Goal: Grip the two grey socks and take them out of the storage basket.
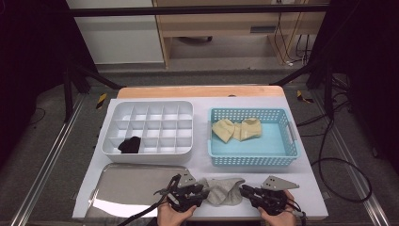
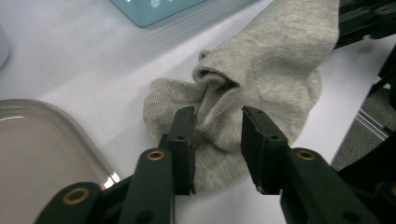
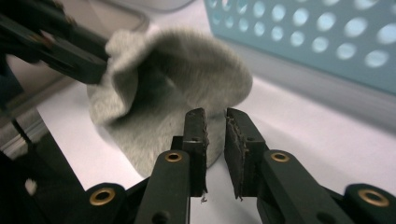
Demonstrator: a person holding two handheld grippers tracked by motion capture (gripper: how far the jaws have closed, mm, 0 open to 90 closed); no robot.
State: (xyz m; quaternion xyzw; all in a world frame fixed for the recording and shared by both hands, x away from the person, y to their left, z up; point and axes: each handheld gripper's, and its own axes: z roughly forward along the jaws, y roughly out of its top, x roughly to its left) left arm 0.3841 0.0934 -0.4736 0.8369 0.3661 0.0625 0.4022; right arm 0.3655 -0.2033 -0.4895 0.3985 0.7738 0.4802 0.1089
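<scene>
Grey sock [image 1: 225, 189] lies bunched on white table [image 1: 306, 188].

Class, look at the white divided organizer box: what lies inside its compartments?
One dark, rolled-up sock sits in a front-row compartment of the white organizer box, second from the left. The other compartments look empty, though the front wall hides part of the front row's floor.

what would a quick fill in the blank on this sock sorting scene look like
1. The grey sock lies between the two grippers, in front of the ____ basket.
2. The basket holds ____ cream socks.
3. In the white divider box, one compartment holds a ____ sock.
4. The metal tray lies to the ____ of the grey sock in the high view.

Missing words: blue; two; black; left
</scene>
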